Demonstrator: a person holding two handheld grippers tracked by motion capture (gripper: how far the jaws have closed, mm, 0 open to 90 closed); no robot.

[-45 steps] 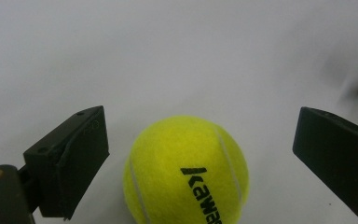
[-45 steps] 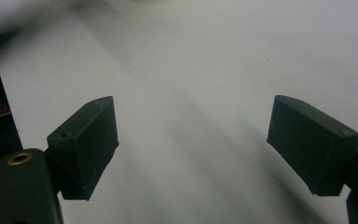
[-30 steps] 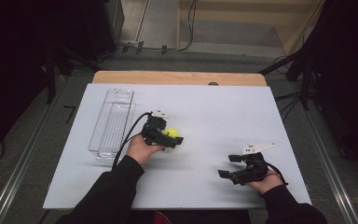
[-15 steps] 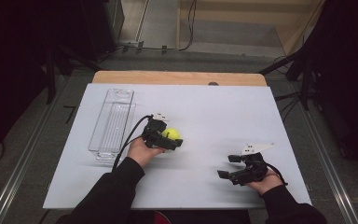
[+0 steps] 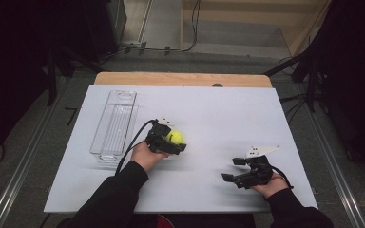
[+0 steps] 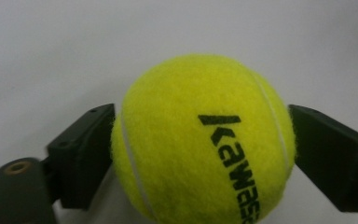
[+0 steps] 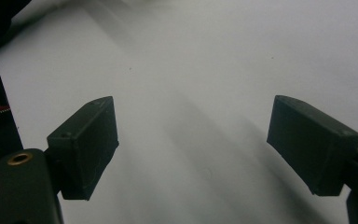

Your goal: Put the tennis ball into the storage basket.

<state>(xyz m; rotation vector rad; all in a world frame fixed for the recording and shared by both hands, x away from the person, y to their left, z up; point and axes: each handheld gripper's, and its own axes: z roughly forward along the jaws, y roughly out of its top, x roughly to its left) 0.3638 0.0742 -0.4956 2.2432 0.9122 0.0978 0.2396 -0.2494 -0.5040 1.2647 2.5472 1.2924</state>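
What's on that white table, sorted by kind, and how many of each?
Tennis ball: 1, yellow, clamped in the left gripper
Clear plastic tray: 1
Hand-held grippers: 2, the right gripper open over bare table
Total: 4

The left black hand-held gripper [image 5: 171, 141], held by a black-sleeved forearm reaching in from the table's near edge, sits near the middle of the table with its jaws pressed against something between them. The right black hand-held gripper [image 5: 232, 169], topped by a grey three-cornered plate, sits low near the near right corner, jaws spread wide with nothing between them.
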